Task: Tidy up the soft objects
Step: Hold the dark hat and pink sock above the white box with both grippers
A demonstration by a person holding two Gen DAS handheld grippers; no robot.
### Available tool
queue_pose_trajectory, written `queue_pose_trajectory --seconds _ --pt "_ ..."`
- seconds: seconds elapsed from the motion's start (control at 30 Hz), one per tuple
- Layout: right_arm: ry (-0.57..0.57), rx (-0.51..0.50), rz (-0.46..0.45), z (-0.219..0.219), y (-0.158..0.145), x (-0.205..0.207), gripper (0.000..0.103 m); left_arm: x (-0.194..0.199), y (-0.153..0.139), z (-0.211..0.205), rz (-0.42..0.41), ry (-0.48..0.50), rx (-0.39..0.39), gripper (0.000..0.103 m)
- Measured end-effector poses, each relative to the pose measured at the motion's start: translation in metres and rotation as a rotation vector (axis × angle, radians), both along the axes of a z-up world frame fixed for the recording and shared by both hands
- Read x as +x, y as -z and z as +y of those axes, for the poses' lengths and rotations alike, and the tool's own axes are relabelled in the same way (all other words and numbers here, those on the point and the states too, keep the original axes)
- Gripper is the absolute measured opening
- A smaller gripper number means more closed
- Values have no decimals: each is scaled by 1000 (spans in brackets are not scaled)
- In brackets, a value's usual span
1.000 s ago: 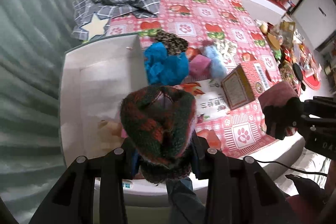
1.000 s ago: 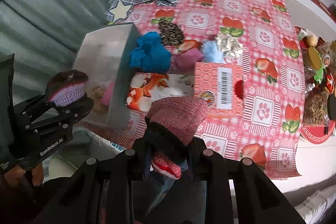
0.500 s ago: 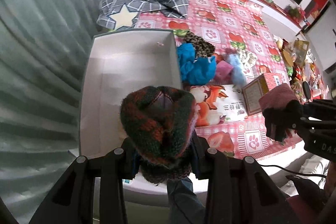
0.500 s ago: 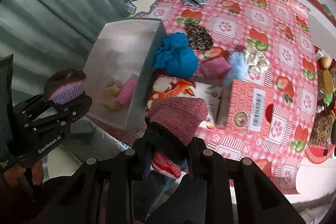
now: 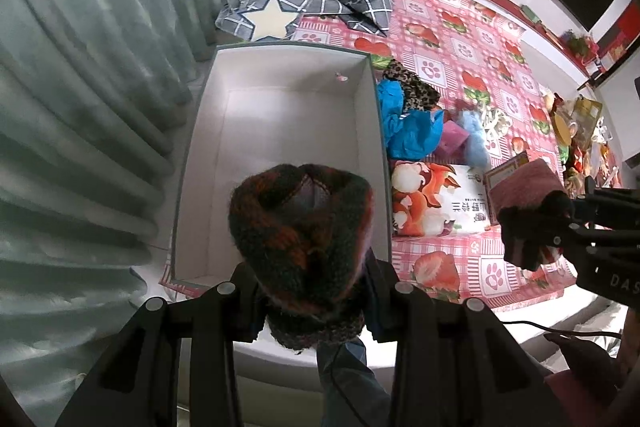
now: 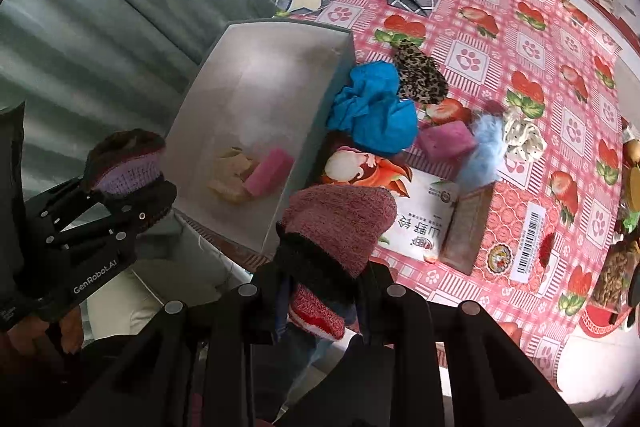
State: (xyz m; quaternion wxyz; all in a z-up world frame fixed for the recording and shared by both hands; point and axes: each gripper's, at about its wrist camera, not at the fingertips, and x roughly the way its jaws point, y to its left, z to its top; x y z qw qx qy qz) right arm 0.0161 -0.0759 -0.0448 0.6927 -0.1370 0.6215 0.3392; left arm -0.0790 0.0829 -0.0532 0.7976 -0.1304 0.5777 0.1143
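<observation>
The left gripper (image 5: 312, 291) hangs above the near end of the white box (image 5: 280, 67), its jaws clenched on a dark green-and-orange knitted piece (image 5: 300, 227) that bulges well past them. The bundle is bulky and gripped only at its lower end, so I judge it could flop sideways on release and land on the box's near rim or on the floor in front instead of inside. Seen from the right wrist, a tan soft item (image 6: 232, 175) and a pink block (image 6: 269, 171) already lie at the box's near end, so a drop straight down would pile onto them.

Just right of the box, a blue cloth (image 5: 412, 131) lies against its outer wall, with a leopard-print piece (image 5: 416, 91), a pink pad (image 5: 454, 139) and a pale blue fluffy thing (image 5: 474, 135) beside it on the strawberry-print worktop (image 5: 472, 51).

Further right, the right gripper (image 6: 324, 291) hovers over the printed packet (image 6: 420, 223), jaws grasping a pink-and-black knitted piece (image 6: 340, 223). Both loads head for one box, and the two tools could knock together if they go in at once.

Compared with a second ago, the left wrist view looks much more squarely down into the box, whose whole floor now shows, and the right view has drawn closer to the box as well. Both grips hold as they did.
</observation>
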Motion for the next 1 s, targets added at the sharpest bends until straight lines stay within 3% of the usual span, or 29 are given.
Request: queue_pose_trajectory --seconds 1.0 --pt "-15 3 4 12 2 5 28 8 0 9 0 3 2 41"
